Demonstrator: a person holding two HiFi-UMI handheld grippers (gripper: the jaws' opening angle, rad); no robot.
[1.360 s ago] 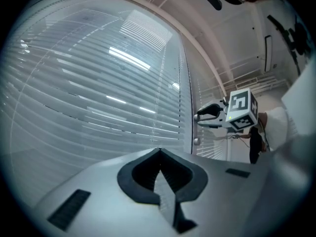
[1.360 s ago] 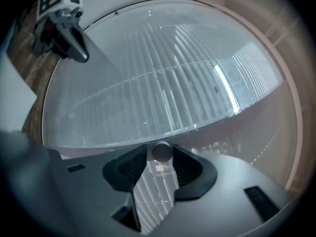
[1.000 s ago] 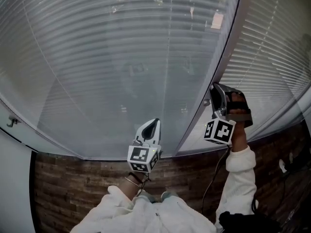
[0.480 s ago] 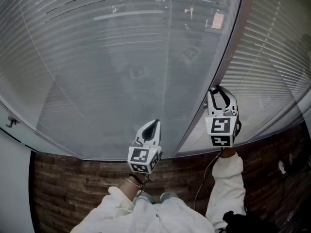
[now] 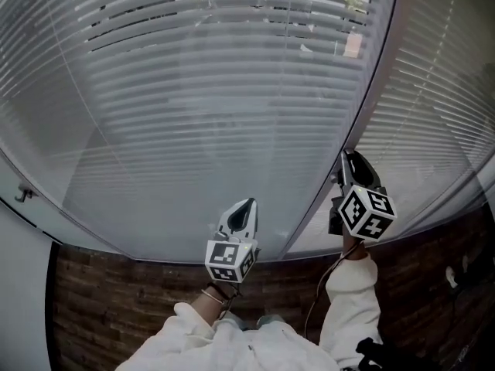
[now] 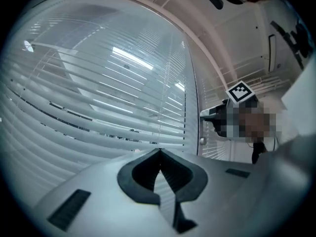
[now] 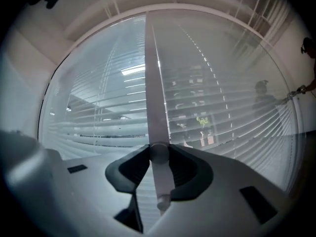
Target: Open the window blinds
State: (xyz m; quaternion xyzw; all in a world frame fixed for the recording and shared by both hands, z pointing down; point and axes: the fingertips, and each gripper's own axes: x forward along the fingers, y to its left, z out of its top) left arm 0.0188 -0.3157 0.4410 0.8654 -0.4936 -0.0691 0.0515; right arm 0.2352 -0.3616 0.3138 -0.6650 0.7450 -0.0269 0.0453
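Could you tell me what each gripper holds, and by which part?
Right gripper: the blinds' tilt wand, near its lower end. Left gripper: nothing, jaws together.

In front of me the white slatted blinds (image 5: 216, 122) hang lowered, dark gaps showing between the upper slats, and their pale tilt wand (image 7: 154, 107) stands upright, clamped in my right gripper (image 7: 159, 154).

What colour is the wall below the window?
Dark brown brick wall, best seen in the head view.

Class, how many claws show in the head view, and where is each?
2. The left claw sits low at centre, shut and empty, before the wide blind. The right claw is to its right, shut on the wand.
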